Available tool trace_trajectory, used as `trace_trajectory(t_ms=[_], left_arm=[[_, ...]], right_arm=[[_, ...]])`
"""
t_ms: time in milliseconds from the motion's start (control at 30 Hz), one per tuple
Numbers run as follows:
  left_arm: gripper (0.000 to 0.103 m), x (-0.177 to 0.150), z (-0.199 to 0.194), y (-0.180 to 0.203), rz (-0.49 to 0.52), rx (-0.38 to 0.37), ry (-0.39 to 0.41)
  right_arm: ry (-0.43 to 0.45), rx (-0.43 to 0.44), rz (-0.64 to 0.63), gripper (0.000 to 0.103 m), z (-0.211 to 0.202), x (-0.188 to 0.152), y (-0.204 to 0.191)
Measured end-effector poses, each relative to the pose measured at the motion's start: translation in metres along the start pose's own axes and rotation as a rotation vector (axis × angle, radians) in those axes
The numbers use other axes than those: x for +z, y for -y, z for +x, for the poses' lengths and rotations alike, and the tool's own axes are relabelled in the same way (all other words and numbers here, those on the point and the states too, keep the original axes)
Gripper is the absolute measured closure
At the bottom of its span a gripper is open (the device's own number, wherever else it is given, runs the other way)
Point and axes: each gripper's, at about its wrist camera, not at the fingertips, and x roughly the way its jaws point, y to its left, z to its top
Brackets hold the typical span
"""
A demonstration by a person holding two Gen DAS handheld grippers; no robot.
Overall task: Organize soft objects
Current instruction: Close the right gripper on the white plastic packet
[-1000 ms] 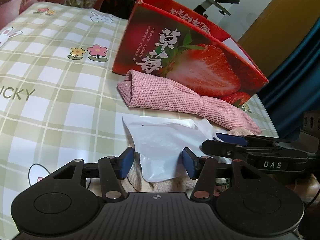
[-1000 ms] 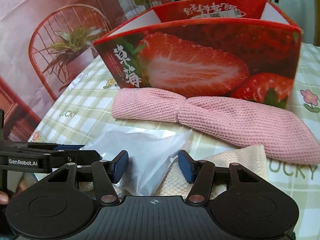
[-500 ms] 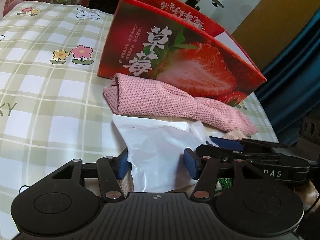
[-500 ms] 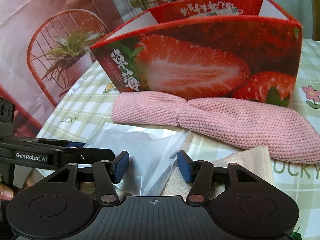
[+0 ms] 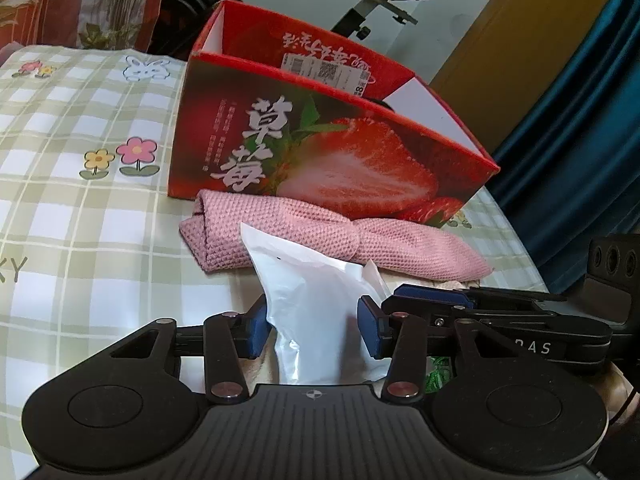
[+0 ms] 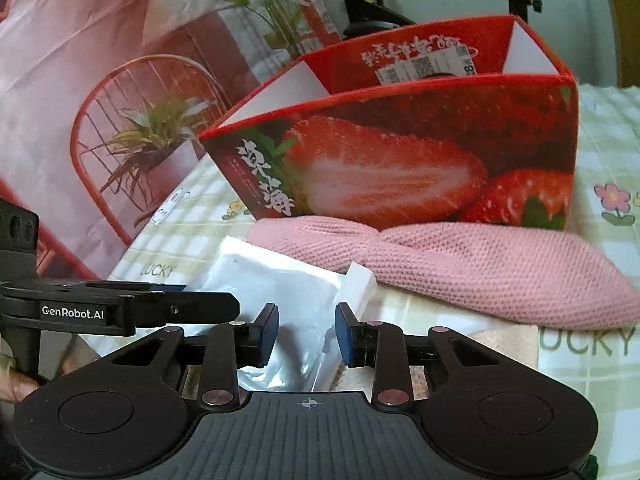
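Note:
A white plastic packet (image 5: pixel 312 292) stands tilted up off the beige towel (image 6: pixel 500 344), with both grippers at it. My left gripper (image 5: pixel 312 328) has its blue pads against the packet's sides, jaws closing. My right gripper (image 6: pixel 306 332) pinches the same packet (image 6: pixel 280 292) from the other side, its jaws closing too and the film crumpled between them. Just beyond lies a pink knitted cloth (image 5: pixel 320 236) (image 6: pixel 480 272), along the front wall of the open red strawberry box (image 5: pixel 320 152) (image 6: pixel 400 160). Side-on, the right gripper's fingers (image 5: pixel 424 294) cross the left wrist view.
Everything rests on a green checked cloth (image 5: pixel 80 240) with flower and rabbit prints. An exercise bike (image 5: pixel 384 0) and a blue curtain (image 5: pixel 580 140) stand behind the box. A printed red backdrop (image 6: pixel 100 100) rises on the left. A person's finger (image 6: pixel 16 384) shows at the left edge.
Both grippers' jaws have narrowed onto the white packet. The packet, earlier lying flat on the towel, has tipped up off it. The left view has shifted, so the box sits more central.

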Motion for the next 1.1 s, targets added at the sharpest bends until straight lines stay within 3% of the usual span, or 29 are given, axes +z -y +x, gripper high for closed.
trace_trajectory(t_ms=[100, 200, 233, 467, 800, 933, 1100], left_arm=[[0.056, -0.005, 0.003, -0.004, -0.015, 0.006, -0.014], [0.058, -0.011, 0.006, -0.011, -0.031, 0.011, -0.026], [0.058, -0.013, 0.007, -0.014, -0.043, 0.004, -0.026], [0.059, -0.020, 0.013, -0.027, -0.098, -0.020, -0.024], [0.059, -0.020, 0.010, -0.031, -0.110, -0.026, -0.027], [0.059, -0.019, 0.008, -0.030, -0.101, -0.024, -0.031], [0.059, -0.020, 0.012, -0.031, -0.096, -0.018, -0.033]], right_arm=[[-0.001, -0.020, 0.009, 0.079, -0.001, -0.005, 0.006], [0.003, -0.047, 0.025, 0.096, -0.001, -0.009, 0.011], [0.006, -0.052, 0.034, 0.096, -0.002, -0.010, 0.014], [0.009, -0.045, 0.086, 0.096, -0.002, -0.017, 0.027], [-0.027, -0.057, 0.102, 0.088, -0.001, -0.011, 0.026], [-0.054, -0.044, 0.106, 0.080, 0.003, -0.009, 0.026], [-0.081, -0.019, 0.164, 0.078, 0.013, -0.004, 0.035]])
